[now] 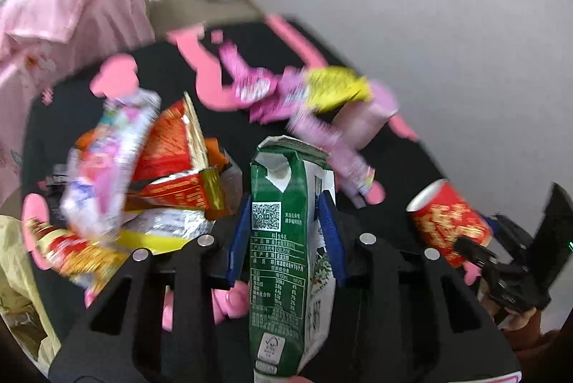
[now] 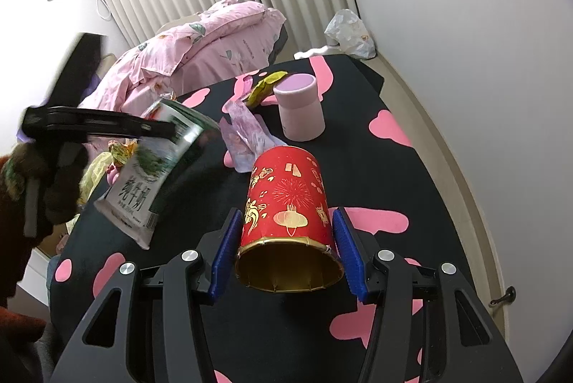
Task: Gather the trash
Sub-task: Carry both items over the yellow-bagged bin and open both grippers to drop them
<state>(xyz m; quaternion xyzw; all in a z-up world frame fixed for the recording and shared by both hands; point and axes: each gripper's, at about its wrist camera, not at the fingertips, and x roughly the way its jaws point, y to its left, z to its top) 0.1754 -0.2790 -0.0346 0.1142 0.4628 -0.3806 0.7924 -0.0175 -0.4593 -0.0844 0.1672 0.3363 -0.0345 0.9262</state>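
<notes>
- Two items in hand: left gripper (image 1: 284, 236) clamps green milk carton (image 1: 286, 239); right gripper (image 2: 284, 252) clamps red paper cup (image 2: 286, 204).
- Step: carrying. Next, judged: deposit onto wrapper pile (image 1: 143, 175).

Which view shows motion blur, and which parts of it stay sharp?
Left wrist view: the wrappers and tablecloth smear, while the green carton in the left tongs stays sharp. Right wrist view: crisp red cup; only the carton blurs.

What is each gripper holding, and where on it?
Left gripper: green milk carton, gripped across its upper sides. Right gripper: red paper cup, near its open rim.
</notes>
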